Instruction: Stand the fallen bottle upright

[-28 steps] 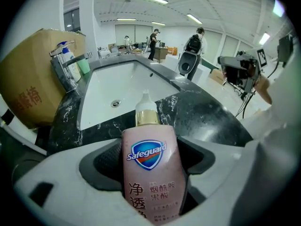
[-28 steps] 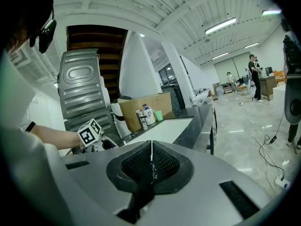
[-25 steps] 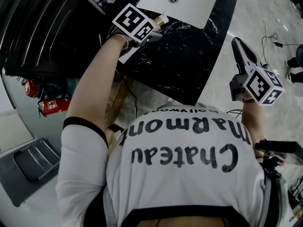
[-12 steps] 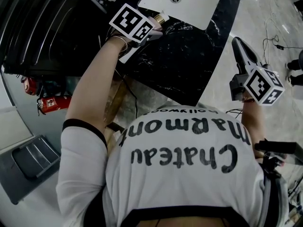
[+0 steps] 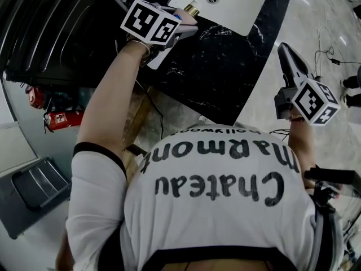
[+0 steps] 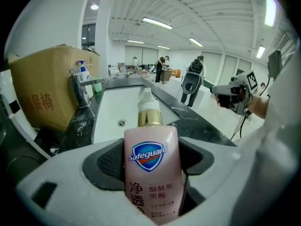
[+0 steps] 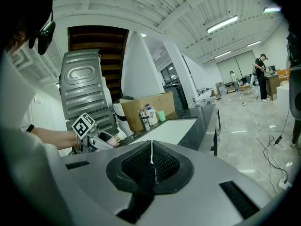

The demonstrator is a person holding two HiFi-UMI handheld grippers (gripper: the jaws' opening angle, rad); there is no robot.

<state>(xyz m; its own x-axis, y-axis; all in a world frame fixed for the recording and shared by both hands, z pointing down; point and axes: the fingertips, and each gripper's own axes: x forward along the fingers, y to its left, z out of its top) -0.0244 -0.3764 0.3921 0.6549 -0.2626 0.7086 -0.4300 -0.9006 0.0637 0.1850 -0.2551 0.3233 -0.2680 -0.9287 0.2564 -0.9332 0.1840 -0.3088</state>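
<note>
A pink Safeguard pump bottle point(image 6: 151, 173) with a gold collar and white pump sits between the jaws of my left gripper point(image 6: 153, 161), label facing the camera. The jaws have just been closing a little and the pads press on the bottle's sides. In the head view the left gripper point(image 5: 186, 22) holds the bottle point(image 5: 186, 14) over the black marble counter point(image 5: 225, 66), beside the white sink point(image 5: 231, 4). My right gripper point(image 5: 285, 52) hangs off the counter's right side over the floor. It is shut with nothing in it, and its pads meet in the right gripper view point(image 7: 151, 161).
A cardboard box point(image 6: 47, 93), a faucet point(image 6: 80, 86) and a spray bottle point(image 6: 83, 72) stand at the sink's far end. Several people point(image 6: 193, 81) stand further back in the hall. A dark ribbed panel point(image 5: 51, 33) and a fire extinguisher point(image 5: 59, 117) are at the left.
The left gripper has risen and shifted toward the upper left of the head view with the bottle in it. The right gripper has not moved.
</note>
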